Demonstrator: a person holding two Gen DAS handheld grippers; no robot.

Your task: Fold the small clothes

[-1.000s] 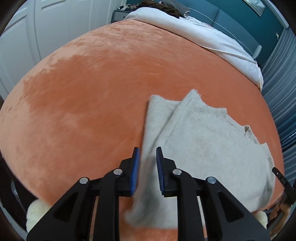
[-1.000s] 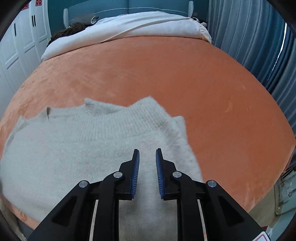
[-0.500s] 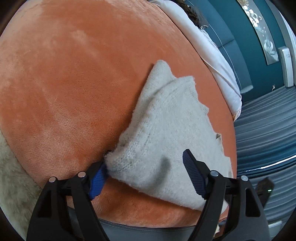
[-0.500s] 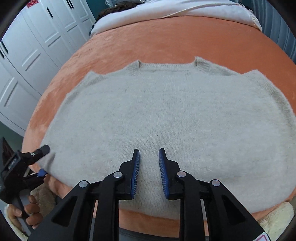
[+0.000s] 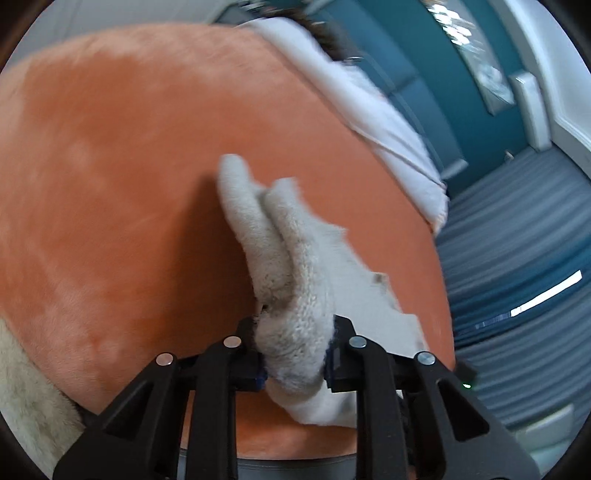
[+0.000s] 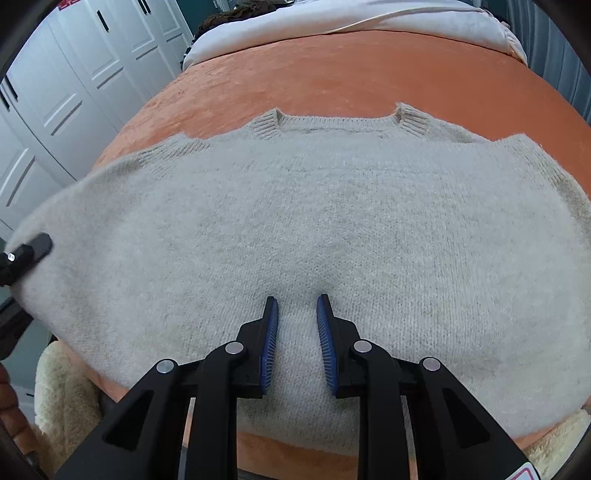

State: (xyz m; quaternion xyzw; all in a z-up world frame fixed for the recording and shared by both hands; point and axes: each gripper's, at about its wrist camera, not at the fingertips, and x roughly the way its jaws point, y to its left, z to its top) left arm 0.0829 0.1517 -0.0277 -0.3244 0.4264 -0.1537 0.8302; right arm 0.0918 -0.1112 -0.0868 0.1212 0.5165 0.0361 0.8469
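A cream knitted sweater (image 6: 332, 206) lies flat on the orange bed cover (image 6: 351, 74), neck towards the far end. In the left wrist view its corner (image 5: 306, 258) is bunched up and raised off the cover, between the jaws of my left gripper (image 5: 295, 347), which are closing with the pads pressing on the bunched knit. One finger of that gripper shows at the sweater's left edge (image 6: 37, 245). My right gripper (image 6: 297, 301) points down at the middle of the hem. Its jaws stand a narrow gap apart, the tips resting on the knit and nothing pinched between the pads.
A white duvet (image 6: 369, 18) lies across the far end of the bed. White wardrobe doors (image 6: 74, 92) stand to the left, blue curtains (image 5: 517, 258) to the right. A cream fleecy throw (image 6: 62, 387) hangs at the near edge. The orange cover (image 5: 110, 184) stretches bare beyond the sweater.
My left gripper opened wide around the sweater's near left corner, then closed on it and lifted it. My right gripper moved from the right side to the middle of the hem.
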